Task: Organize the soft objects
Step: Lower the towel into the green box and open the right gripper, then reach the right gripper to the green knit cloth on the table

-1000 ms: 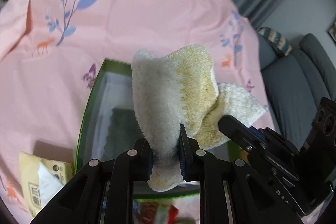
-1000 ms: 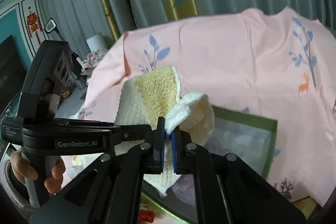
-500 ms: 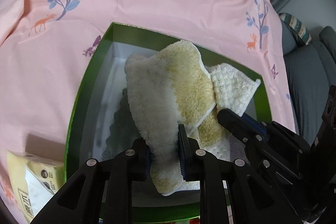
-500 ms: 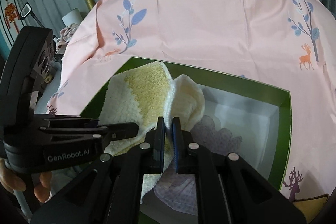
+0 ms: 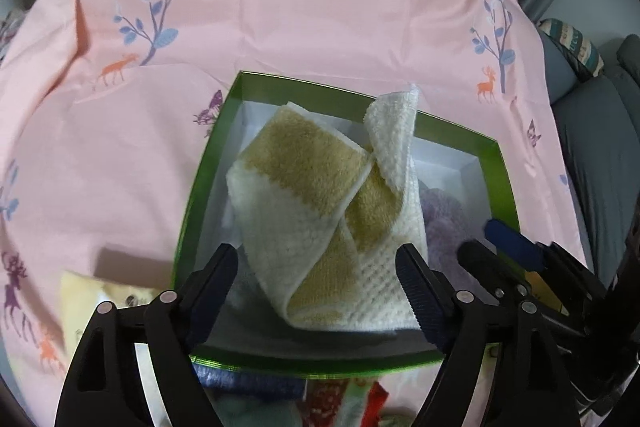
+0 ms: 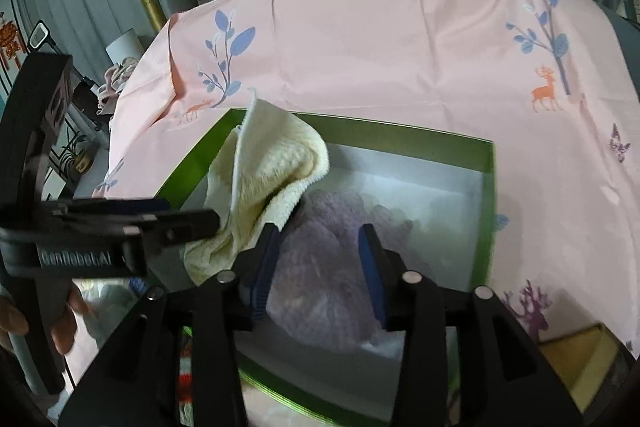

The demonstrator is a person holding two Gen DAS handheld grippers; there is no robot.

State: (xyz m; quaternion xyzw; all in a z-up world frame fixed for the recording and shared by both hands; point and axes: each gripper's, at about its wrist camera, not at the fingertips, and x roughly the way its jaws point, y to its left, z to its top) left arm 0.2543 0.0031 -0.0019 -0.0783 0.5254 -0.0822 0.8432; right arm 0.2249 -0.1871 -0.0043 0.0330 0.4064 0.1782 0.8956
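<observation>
Left jaws: spread wide and opening; the left gripper is pointed steeply down into the box; nothing is pinched.
Between left jaws: the cream-and-yellow towel is seen in the gap, loose; its lower right edge looks just beside or touching the right pad, contact cannot be told.
Right jaws: partly spread and opening; the right gripper is held over the box; no cloth is pressed by the pads.
Between right jaws: the purple fluffy cloth is framed in the gap, lying on the box floor below.
Towel: crumpled and half folded, stood up in the left part of the green box; in the right wrist view the towel is seen leaning at the box's left wall, one corner raised above the rim, its edge just beside the left pad of the right gripper.
Purple cloth: lies inside the box, beside and partly under the towel.
Box: open, green rim, white inside, set on the pink printed cloth that covers the table.
Near box: a yellow packet is seen on the cloth at its left, blurred.
Person: fingers are seen around the left gripper's handle.
</observation>
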